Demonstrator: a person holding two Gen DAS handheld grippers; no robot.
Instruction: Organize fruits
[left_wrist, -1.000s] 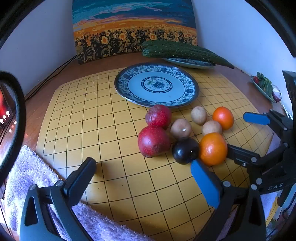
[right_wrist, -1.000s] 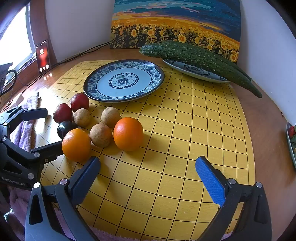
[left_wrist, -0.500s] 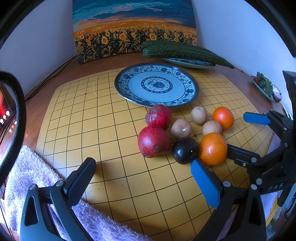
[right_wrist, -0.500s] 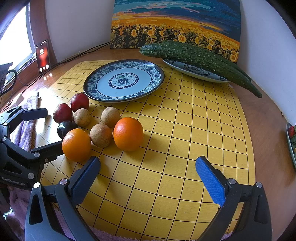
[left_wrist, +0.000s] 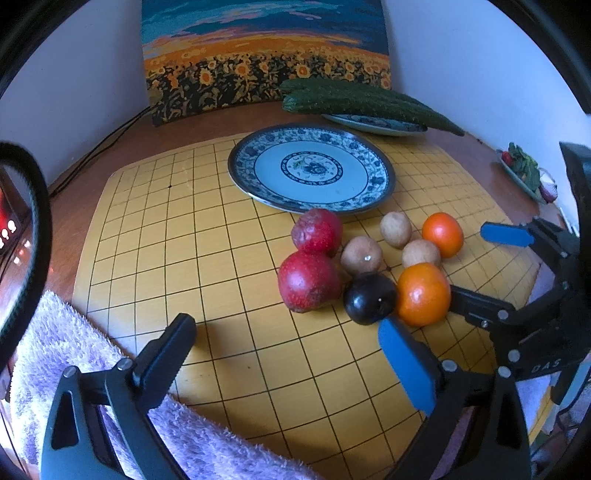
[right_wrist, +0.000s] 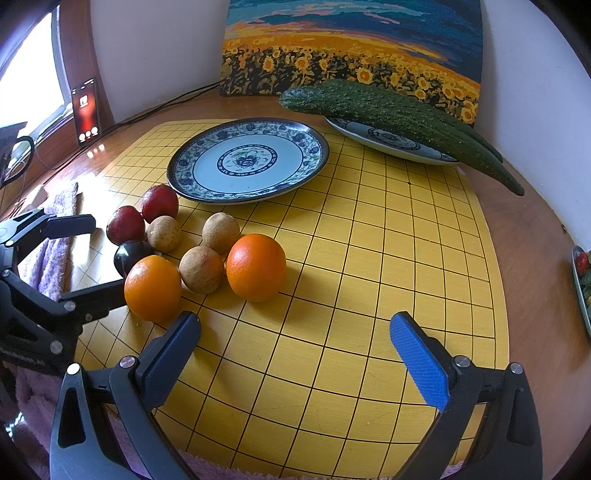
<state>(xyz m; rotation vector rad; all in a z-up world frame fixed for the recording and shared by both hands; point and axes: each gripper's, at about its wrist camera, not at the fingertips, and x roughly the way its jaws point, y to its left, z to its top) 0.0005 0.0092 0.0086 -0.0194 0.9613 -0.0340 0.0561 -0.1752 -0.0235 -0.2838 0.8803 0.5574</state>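
Several fruits lie clustered on the yellow grid mat (left_wrist: 155, 236): two red fruits (left_wrist: 308, 282), a dark plum (left_wrist: 369, 297), two oranges (left_wrist: 423, 293) and three small brown fruits (left_wrist: 361, 255). An empty blue-and-white plate (left_wrist: 380, 173) sits just behind them. My left gripper (left_wrist: 291, 354) is open and empty, low over the mat in front of the red fruit. My right gripper (right_wrist: 295, 347) is open and empty, in front of the oranges (right_wrist: 255, 266); the plate (right_wrist: 184, 162) lies beyond. The right gripper also shows in the left wrist view (left_wrist: 476, 264), its fingers on either side of the near orange.
A second plate (right_wrist: 351, 129) at the back holds long green cucumbers (right_wrist: 399, 114). A sunflower painting (left_wrist: 258, 70) leans on the wall. A purple towel (left_wrist: 55, 354) lies at the mat's left front edge. A phone (right_wrist: 86, 110) stands far left; a dish of vegetables (left_wrist: 524, 173) sits at right.
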